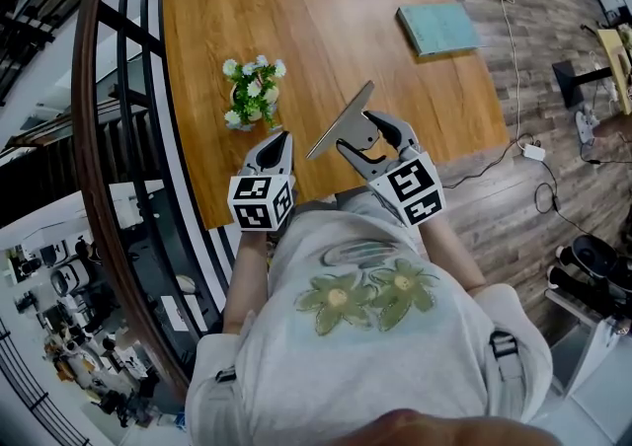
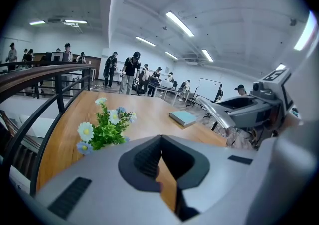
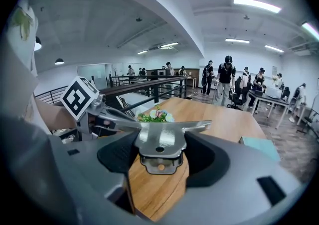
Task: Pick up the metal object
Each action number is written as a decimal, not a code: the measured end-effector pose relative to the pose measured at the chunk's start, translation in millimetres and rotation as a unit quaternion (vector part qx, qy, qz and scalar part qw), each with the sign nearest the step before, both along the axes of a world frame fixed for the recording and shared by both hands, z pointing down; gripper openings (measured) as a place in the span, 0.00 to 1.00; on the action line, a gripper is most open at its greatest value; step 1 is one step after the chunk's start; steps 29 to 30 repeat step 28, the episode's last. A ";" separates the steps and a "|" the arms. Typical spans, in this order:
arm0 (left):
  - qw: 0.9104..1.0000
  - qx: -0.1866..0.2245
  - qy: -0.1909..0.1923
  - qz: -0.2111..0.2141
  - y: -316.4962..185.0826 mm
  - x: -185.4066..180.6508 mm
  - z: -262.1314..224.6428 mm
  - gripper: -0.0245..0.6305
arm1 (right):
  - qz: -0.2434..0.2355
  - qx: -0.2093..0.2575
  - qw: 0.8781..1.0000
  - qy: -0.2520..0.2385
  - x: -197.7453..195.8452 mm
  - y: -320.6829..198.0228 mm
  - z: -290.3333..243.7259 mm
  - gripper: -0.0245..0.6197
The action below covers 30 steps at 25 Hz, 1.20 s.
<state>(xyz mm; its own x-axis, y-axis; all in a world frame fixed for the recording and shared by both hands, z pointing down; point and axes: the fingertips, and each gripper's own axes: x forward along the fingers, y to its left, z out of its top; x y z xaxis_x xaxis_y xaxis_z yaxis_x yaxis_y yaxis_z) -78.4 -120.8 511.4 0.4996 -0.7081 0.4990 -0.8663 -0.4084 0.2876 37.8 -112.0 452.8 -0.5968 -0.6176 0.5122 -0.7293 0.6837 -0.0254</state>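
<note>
Grips the metal object [image 1: 338, 122] with the fingers of the right gripper [image 1: 359, 131] above the desk [image 1: 326, 10]; holds the fingers of the left gripper [image 1: 279, 139] pressed together, empty.

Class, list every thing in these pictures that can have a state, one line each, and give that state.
metal plate: clamped in the right gripper, tilted, raised over the wooden table.
right gripper: shut on the metal plate.
left gripper: shut, nothing between its jaws.
teal book: closed, lying flat on the wooden table.
potted flowers: upright on the wooden table.
</note>
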 end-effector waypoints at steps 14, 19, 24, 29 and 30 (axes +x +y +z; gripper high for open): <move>1.000 0.003 0.004 0.006 5.2 1.5 -3.5 0.06 | -0.004 0.015 1.000 0.007 -0.8 5.6 -4.3 0.49; 1.000 0.001 0.004 0.007 8.0 2.0 -1.9 0.06 | -0.002 0.014 1.000 0.008 1.3 7.6 -2.1 0.49; 1.000 0.001 0.005 0.008 9.4 2.6 -1.5 0.06 | 0.000 0.013 1.000 0.008 2.7 9.1 -0.8 0.49; 1.000 0.000 0.006 0.009 8.4 1.2 -1.1 0.06 | -0.001 0.012 1.000 0.008 1.0 8.3 -0.2 0.49; 1.000 0.000 0.006 0.009 8.4 1.2 -1.1 0.06 | -0.001 0.012 1.000 0.008 1.0 8.3 -0.2 0.49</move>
